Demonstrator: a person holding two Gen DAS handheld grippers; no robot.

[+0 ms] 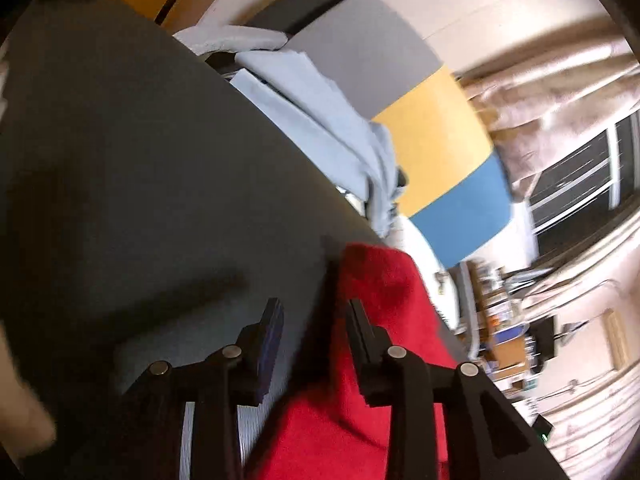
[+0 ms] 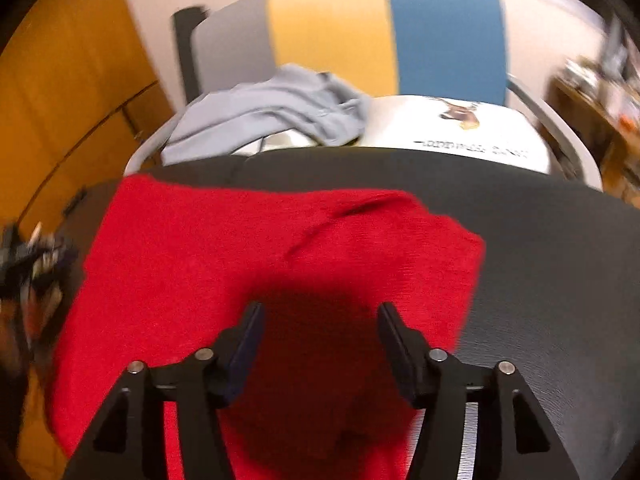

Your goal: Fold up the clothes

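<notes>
The red knit garment (image 2: 256, 264) lies flat on the dark table (image 2: 560, 280), long axis crosswise, directly beneath the released right gripper (image 2: 320, 320); the left gripper (image 1: 314, 320), likewise released, straddles its edge.

1. A sweater (image 2: 248, 264) lies flat on the table (image 2: 560, 280), toward its left side in the right wrist view.
2. The right tongs (image 2: 320, 316) hang over the sweater's near part, jaws apart.
3. The left tongs (image 1: 314, 312) stand at the sweater's edge, jaws apart.
4. Behind the table, a shirt (image 2: 272, 108) lies piled on a chair (image 2: 380, 28), with a printed sheet (image 2: 460, 128) to its right.
</notes>
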